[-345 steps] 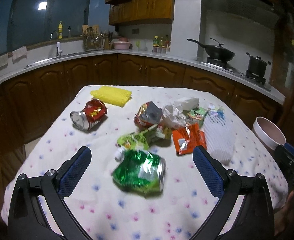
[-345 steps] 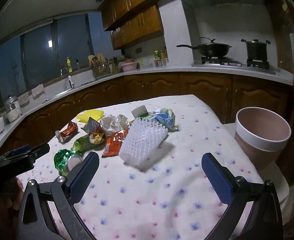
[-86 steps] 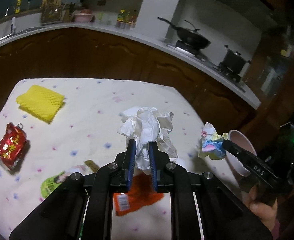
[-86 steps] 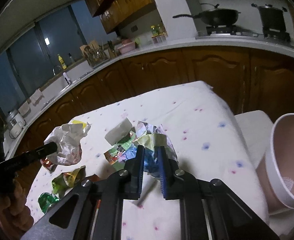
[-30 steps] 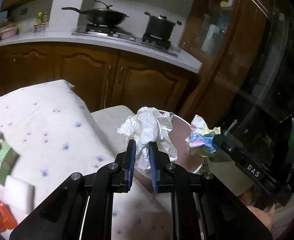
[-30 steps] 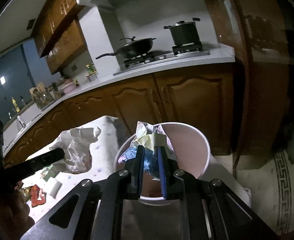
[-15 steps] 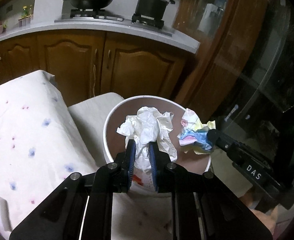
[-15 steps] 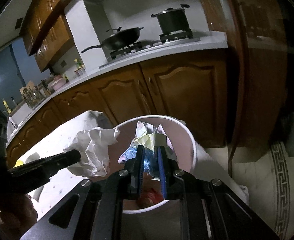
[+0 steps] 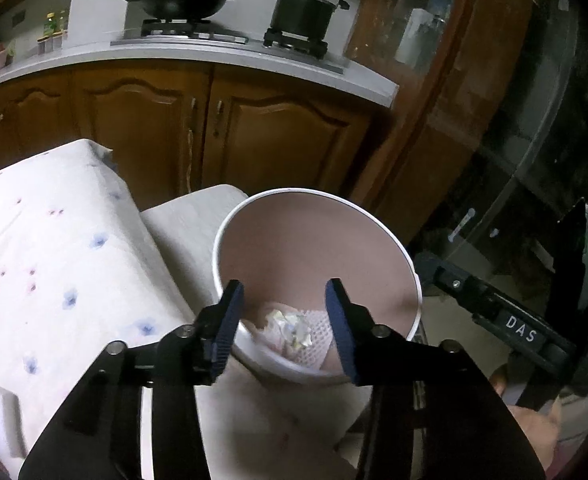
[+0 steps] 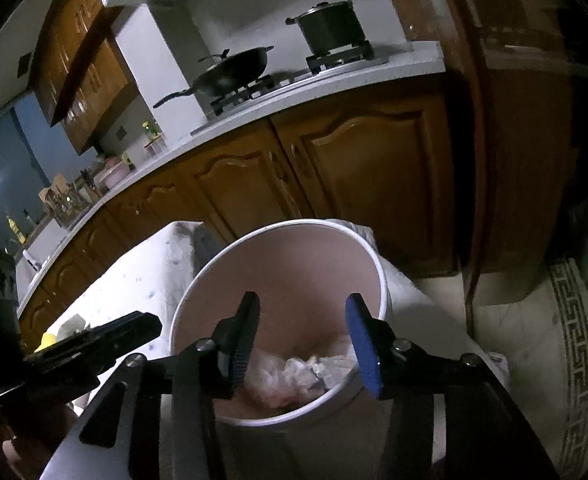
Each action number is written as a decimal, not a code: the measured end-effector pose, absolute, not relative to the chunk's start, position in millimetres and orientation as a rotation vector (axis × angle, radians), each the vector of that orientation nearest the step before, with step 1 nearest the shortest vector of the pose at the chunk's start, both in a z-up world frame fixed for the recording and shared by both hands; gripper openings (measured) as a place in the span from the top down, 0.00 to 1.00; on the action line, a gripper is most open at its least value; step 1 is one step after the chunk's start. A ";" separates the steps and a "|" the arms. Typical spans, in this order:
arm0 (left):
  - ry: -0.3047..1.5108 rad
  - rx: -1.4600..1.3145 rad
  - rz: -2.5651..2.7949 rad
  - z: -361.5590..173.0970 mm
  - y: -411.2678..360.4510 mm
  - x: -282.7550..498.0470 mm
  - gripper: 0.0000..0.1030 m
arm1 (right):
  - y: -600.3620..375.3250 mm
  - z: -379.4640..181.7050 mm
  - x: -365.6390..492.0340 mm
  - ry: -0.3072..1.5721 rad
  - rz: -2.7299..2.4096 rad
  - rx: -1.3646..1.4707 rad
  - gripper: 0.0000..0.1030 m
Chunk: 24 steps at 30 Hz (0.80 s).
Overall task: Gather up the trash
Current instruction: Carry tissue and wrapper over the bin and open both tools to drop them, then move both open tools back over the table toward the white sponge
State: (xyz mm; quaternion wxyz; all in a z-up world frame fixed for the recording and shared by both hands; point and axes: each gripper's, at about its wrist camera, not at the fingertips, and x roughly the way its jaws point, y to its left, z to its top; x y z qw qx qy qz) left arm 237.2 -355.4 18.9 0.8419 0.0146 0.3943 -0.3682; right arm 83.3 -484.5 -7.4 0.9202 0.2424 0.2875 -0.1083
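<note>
Trash (image 9: 290,330) lies at the bottom of the pink bin (image 9: 374,224): crumpled white paper and a piece of white foam netting, soft, light stuff that has settled loosely against the near wall. I have my left hand-held gripper (image 9: 286,320) hovering over the bin's mouth with its blue-padded fingers spread and nothing between them; my right hand-held gripper (image 10: 306,336) hangs over the same opening, likewise spread and empty. I judge the drop is done and the step in hand is the release over the bin. Next I would swing both back to the table (image 9: 46,248), just beside the bin under its white cloth with small blue and pink flowers, and look for whatever litter remains; only a sliver shows at its left edge. The bin is a smooth round tub with a white rim, standing on a pale seat or stool (image 9: 190,216).
</note>
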 end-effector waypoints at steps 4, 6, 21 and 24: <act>0.829 0.013 -0.759 23.3 -340.8 234.7 0.53 | -478.7 -0.3 79.1 0.580 -0.211 0.498 0.41; 0.821 0.009 -0.744 25.7 -331.4 231.8 0.50 | -474.0 4.2 76.1 0.566 -0.201 0.494 0.34; 0.759 -0.058 -0.632 43.6 -252.9 206.2 0.39 | -431.3 32.7 62.2 0.483 -0.117 0.485 0.18; 0.740 -0.070 -0.595 48.0 -229.9 201.8 0.38 | -417.7 37.1 63.3 0.475 -0.085 0.477 0.17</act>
